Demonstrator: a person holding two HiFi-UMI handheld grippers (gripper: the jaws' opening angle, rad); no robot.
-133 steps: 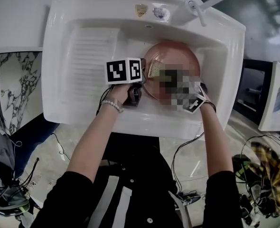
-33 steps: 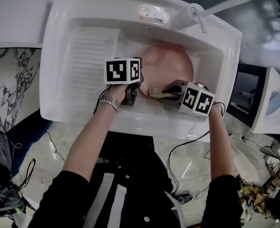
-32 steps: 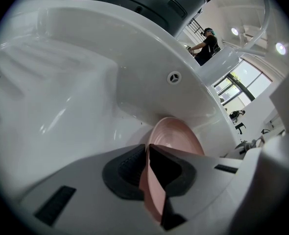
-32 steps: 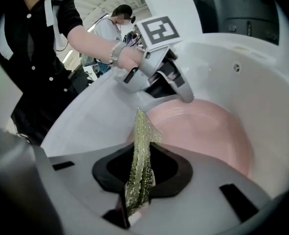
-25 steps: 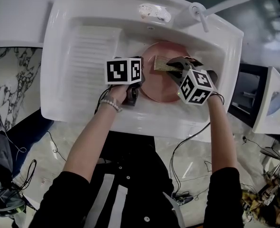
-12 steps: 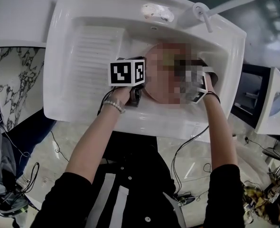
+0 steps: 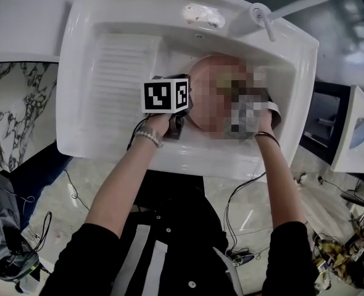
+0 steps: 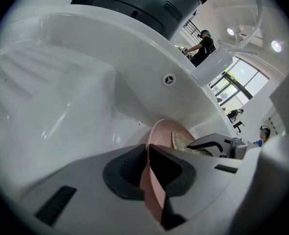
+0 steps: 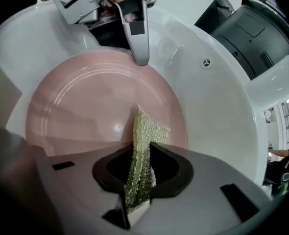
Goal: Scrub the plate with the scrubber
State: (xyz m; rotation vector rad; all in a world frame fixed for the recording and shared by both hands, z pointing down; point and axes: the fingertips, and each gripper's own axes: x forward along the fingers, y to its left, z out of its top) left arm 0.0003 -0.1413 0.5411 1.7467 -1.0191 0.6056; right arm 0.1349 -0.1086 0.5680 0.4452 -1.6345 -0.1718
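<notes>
The left gripper (image 8: 149,180) clamps the rim of the plate (image 9: 85,106), whose face lies just up-frame of the scrubber (image 9: 143,146) grasped lengthwise by the right gripper (image 9: 140,182).

There are 1 plate (image 9: 85,111), 1 scrubber (image 9: 147,131), 1 sink (image 7: 68,103), 1 faucet (image 7: 293,2) and 2 grippers (image 8: 148,156) (image 9: 142,155).

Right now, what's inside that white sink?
A pink plate, its rim clamped by the left gripper, and a scrubber gripped by the right gripper. Whatever lies beneath the plate is hidden.
</notes>
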